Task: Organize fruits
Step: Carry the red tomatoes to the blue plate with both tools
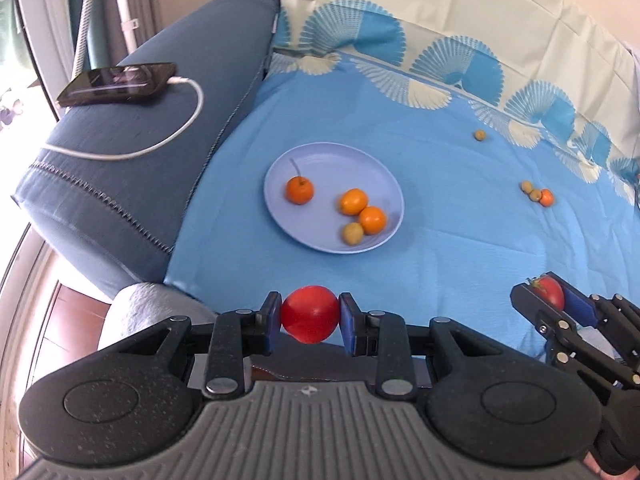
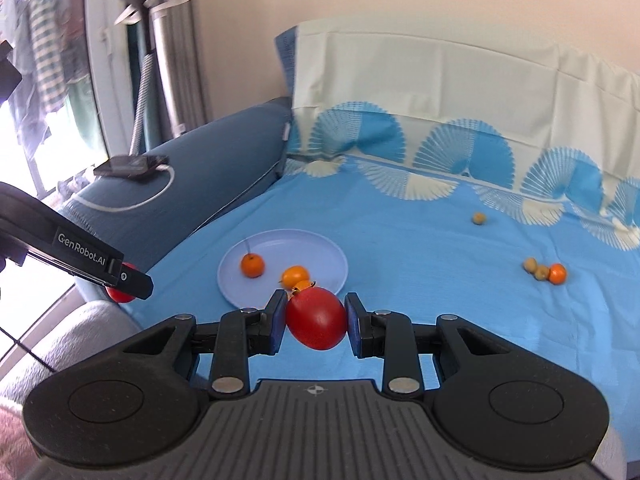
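Note:
A pale blue plate (image 1: 316, 160) (image 2: 316, 248) lies on the blue sheet and holds several small orange fruits (image 1: 299, 190) (image 2: 252, 265) and one small brown fruit (image 1: 353, 233). My left gripper (image 1: 309, 316) is shut on a red tomato (image 1: 310, 314) near the sheet's front edge, short of the plate. My right gripper (image 2: 316, 318) is shut on a second red tomato (image 2: 316, 318), just in front of the plate; it also shows in the left wrist view (image 1: 549, 292). Loose fruits lie to the right: a small brown one (image 1: 479, 135) (image 2: 478, 218) and a cluster with an orange one (image 1: 546, 197) (image 2: 557, 273).
A dark blue cushion (image 1: 132, 152) borders the sheet on the left, with a phone (image 1: 118, 83) and white cable on it. A white and blue patterned pillow (image 1: 460, 20) lines the back. The floor lies at the lower left.

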Demonstrator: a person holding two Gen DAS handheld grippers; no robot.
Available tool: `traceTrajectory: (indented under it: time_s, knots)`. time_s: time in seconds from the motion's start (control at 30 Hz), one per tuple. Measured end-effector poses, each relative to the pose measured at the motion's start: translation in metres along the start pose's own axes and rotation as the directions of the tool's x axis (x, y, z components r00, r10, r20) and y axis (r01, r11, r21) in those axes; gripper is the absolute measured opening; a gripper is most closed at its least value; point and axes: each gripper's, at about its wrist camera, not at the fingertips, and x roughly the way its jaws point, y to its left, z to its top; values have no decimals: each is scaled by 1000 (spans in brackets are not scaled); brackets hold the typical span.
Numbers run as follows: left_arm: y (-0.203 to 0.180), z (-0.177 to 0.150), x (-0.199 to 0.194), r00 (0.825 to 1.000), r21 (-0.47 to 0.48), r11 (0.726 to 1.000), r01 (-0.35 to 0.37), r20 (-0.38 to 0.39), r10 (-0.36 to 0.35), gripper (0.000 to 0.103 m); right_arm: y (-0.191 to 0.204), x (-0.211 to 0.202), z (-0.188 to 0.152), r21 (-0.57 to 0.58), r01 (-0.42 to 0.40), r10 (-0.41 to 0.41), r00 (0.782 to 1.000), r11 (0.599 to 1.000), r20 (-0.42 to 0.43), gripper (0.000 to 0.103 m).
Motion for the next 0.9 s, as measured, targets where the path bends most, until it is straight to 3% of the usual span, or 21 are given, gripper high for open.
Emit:
traceTrajectory:
  time_s: [0.9]
  knots:
    - [20,3,22,1000,-23,1000,8,-4,-8,34,13,16,0,-29,23,-25,998,999,-63,32]
